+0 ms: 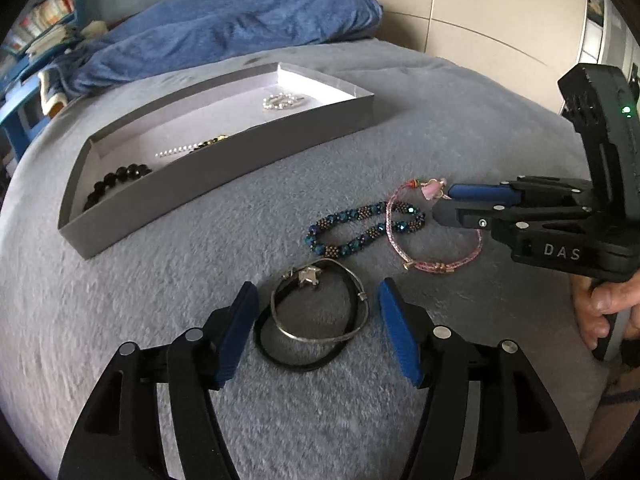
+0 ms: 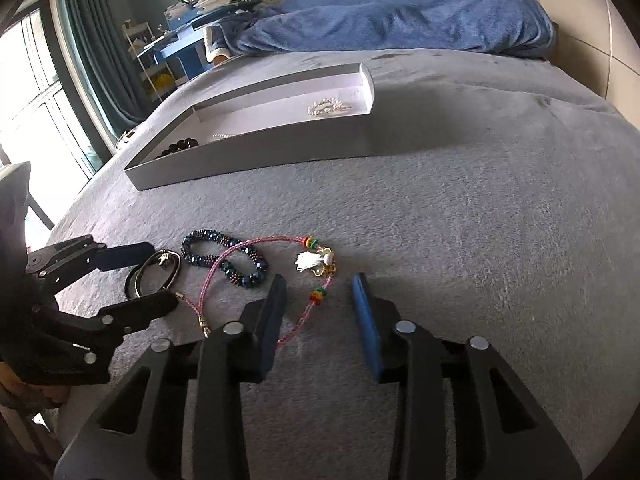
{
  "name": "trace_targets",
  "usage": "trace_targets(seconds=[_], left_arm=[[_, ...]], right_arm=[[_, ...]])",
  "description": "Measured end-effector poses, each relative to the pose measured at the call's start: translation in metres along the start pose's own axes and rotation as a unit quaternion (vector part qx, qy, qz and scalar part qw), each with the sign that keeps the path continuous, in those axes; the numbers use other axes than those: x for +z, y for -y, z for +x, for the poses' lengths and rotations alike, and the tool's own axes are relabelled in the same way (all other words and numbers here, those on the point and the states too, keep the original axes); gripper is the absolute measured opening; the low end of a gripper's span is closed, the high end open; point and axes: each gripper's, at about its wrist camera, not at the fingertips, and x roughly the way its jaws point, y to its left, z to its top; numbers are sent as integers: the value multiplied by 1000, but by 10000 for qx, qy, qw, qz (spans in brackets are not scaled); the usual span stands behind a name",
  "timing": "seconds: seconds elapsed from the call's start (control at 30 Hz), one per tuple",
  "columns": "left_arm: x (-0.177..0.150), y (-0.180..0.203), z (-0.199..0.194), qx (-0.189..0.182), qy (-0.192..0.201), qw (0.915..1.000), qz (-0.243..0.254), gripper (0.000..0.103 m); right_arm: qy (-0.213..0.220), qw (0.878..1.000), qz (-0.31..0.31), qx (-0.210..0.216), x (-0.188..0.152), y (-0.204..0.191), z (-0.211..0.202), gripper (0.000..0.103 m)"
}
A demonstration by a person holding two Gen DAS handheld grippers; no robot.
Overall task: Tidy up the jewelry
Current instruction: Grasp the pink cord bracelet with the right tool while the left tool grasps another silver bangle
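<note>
Item 1: my left gripper [image 1: 316, 320], fingers spread apart over the bed [image 1: 160, 320], one on each side of the items below, gripping nothing.

Item 2: black band bracelet [image 1: 280, 354] with a silver bangle [image 1: 320, 336] lying across it and a star charm [image 1: 309, 275] at the far side. Both lie flat on the grey blanket between my left fingers.

Item 3: blue beaded bracelet [image 1: 352, 228], on the blanket just beyond the bangle, well outside the box.

Item 4: pink cord bracelet [image 2: 224, 268], with coloured beads and a pale tassel charm [image 2: 310, 261]. One loop overlaps the blue beaded bracelet; the cord runs back between my right fingers.

Item 5: my right gripper [image 2: 320, 308], fingers apart, low over the blanket, the pink cord passing beside the left-hand finger [image 2: 272, 320]. Not closed on anything.

Item 6: shallow grey box [image 1: 224, 184], farther up the bed, well apart from the loose pieces. Contents: black beaded bracelet [image 1: 116, 182] at the near-left end, a thin pearl-and-dark strand [image 1: 192, 147] in the middle, a pearl ring-shaped piece [image 1: 280, 101] at the far end.

Item 7: blue quilt [image 1: 240, 20], bunched at the head of the bed behind the box.
</note>
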Motion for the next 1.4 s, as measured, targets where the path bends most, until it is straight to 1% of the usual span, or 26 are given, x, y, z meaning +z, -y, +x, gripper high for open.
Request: trace_targets(seconds=[0.03, 0.07, 0.1, 0.17, 0.3, 0.43, 0.53, 0.67, 0.9, 1.13, 1.4], left_arm=[[0, 0, 0, -3, 12, 10000, -8, 59], [-1, -1, -1, 0, 31, 10000, -14, 53], [-1, -1, -2, 4, 71, 10000, -35, 50], [-2, -2, -5, -3, 155, 9999, -66, 50], [-5, -3, -17, -23, 471, 9988, -106, 50], [-9, -9, -27, -40, 723, 9970, -277, 50], [-10, -12, -30, -65, 806, 9961, -364, 50], [-9, -11, -29, -77, 800, 9961, -369, 50], [-9, -15, -39, -353, 1084, 9926, -412, 50], [-8, -22, -37, -265, 1020, 9925, -621, 50], [-8, -40, -36, -49, 905, 9907, -1017, 50]], right_arm=[[-3, 10000, -13, 8, 0, 0, 0, 25], [-11, 10000, -31, 30, -1, -1, 0, 17], [-17, 10000, -39, 39, -1, -2, 0, 14], [-16, 10000, -55, 77, -1, -2, 0, 6], [50, 9998, 4, 188, -1, 0, -3, 6], [177, 9995, 92, 243, -1, 3, -8, 5], [276, 9992, 140, 254, -2, 5, -12, 5], [371, 9988, 211, 260, -1, 8, -14, 5], [397, 9986, 240, 268, -1, 7, -16, 5], [435, 9984, 202, 285, -2, 6, -19, 5], [590, 9976, 191, 316, 1, 4, -27, 5]])
